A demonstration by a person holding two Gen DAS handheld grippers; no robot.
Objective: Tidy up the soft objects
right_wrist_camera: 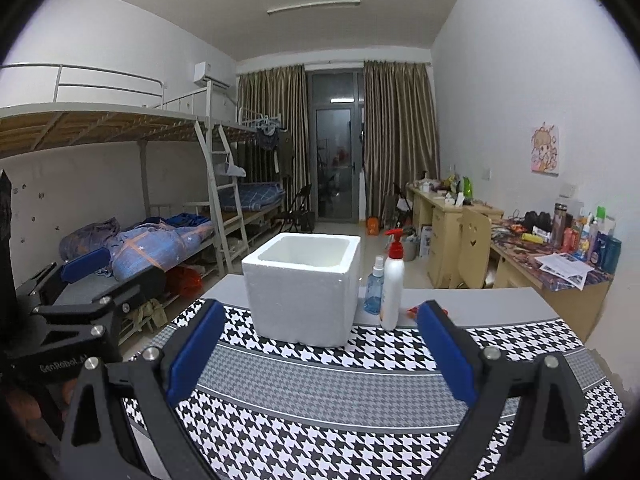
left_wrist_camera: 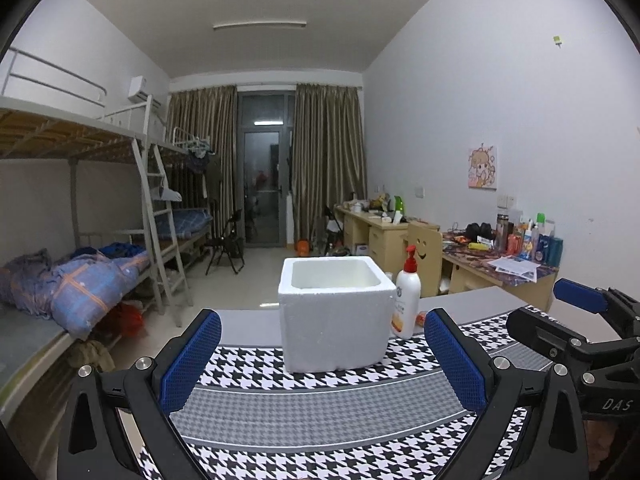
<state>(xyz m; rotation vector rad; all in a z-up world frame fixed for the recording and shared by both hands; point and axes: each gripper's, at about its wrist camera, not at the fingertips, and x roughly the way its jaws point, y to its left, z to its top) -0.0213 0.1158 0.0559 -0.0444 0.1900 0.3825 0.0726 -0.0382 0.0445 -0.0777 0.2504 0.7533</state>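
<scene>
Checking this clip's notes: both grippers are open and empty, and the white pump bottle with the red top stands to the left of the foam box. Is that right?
Not quite. The white pump bottle stands to the right of the foam box, not the left; both wrist views show it. The rest holds: the left gripper and right gripper are open and empty.
</scene>
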